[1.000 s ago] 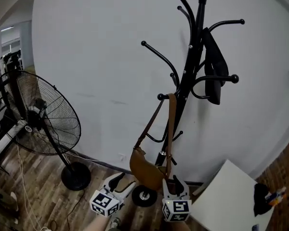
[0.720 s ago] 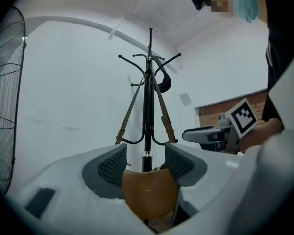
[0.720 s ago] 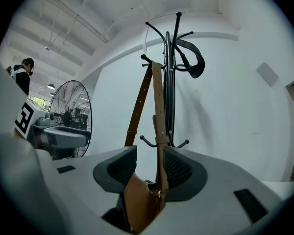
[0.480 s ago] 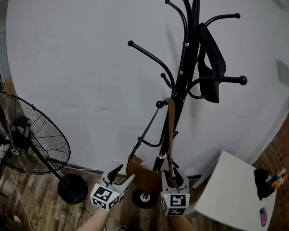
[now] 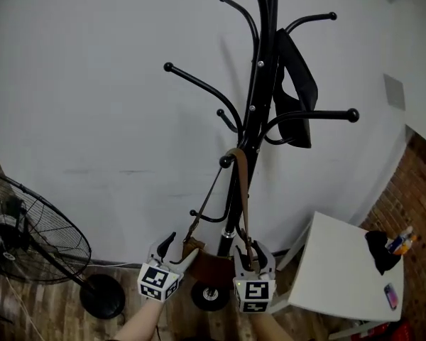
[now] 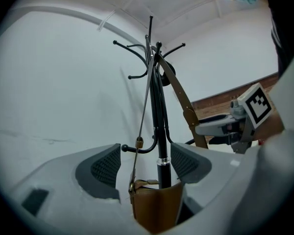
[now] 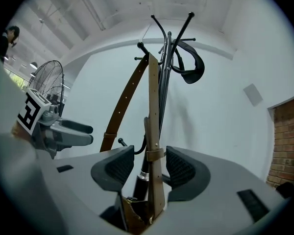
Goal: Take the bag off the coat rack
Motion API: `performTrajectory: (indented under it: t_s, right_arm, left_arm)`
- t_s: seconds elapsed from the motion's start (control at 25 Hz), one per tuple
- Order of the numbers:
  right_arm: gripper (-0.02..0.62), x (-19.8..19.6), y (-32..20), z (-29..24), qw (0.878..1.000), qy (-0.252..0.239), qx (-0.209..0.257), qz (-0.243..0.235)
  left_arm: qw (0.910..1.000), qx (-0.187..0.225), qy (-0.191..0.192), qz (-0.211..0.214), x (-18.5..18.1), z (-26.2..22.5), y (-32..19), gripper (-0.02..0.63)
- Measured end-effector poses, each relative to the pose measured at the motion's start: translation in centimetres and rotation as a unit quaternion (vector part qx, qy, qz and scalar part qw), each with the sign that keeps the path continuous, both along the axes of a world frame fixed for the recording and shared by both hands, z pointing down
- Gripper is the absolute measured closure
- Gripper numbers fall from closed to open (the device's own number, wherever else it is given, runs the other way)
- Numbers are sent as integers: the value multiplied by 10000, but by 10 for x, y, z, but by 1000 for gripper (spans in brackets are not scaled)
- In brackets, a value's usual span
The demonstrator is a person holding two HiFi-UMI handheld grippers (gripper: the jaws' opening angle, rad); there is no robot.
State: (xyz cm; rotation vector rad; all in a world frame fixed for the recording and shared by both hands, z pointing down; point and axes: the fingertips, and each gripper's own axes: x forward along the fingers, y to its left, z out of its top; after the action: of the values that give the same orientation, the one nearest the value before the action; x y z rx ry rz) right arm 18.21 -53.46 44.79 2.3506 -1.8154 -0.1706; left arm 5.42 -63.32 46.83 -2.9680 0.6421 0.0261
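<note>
A brown bag [image 5: 214,265] hangs by its long strap [image 5: 240,197] from a low hook [image 5: 226,161] of the black coat rack [image 5: 250,119]. In the head view my left gripper [image 5: 181,247] is at the bag's left end and my right gripper [image 5: 253,251] at its right end. The left gripper [image 6: 146,164] has just been opening. The bag's end [image 6: 156,204] sits low between its jaws, clear of the pads [image 6: 106,168]. The right gripper [image 7: 149,166] has also just been opening. The strap [image 7: 153,155] stands between its pads [image 7: 179,168] with a gap on each side.
A black strap-like item [image 5: 295,91] hangs on an upper hook. A standing fan [image 5: 28,240] is at the lower left. A white table [image 5: 341,268] at the right carries a dark cloth [image 5: 378,251] and a phone [image 5: 390,295]. A brick wall [image 5: 419,190] lies beyond.
The head view has swung, so the fan slid toward the left edge. Both grippers have come closer to the bag and now flank its two ends.
</note>
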Motion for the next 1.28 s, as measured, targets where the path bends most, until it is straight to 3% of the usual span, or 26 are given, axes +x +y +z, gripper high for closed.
performTrajectory:
  t_s: [0.24,0.52,0.72,0.92,1.28]
  right_arm:
    - [413,10,-6,-4,9997,37,-22,229]
    - [462,11,-10,-3,9995,161,-85,273]
    - [491,13,-16,0,9993,219,-154,250]
    - [522,12,-20,0,9993,252,-194,174]
    - [537,12,-15,1,9999,-23,-136,-23]
  left_arm:
    - [9995,125,-56,295,27,-7,-16,291]
    - [9984,211,-146,505,52,-11,-28,307]
    - [9981,161,-228,542,63,-8,-33,376]
    - [9986,115,-310,412,61,-4,-39,551]
    - [9984,-166,-229,489,54,-4,-34,574]
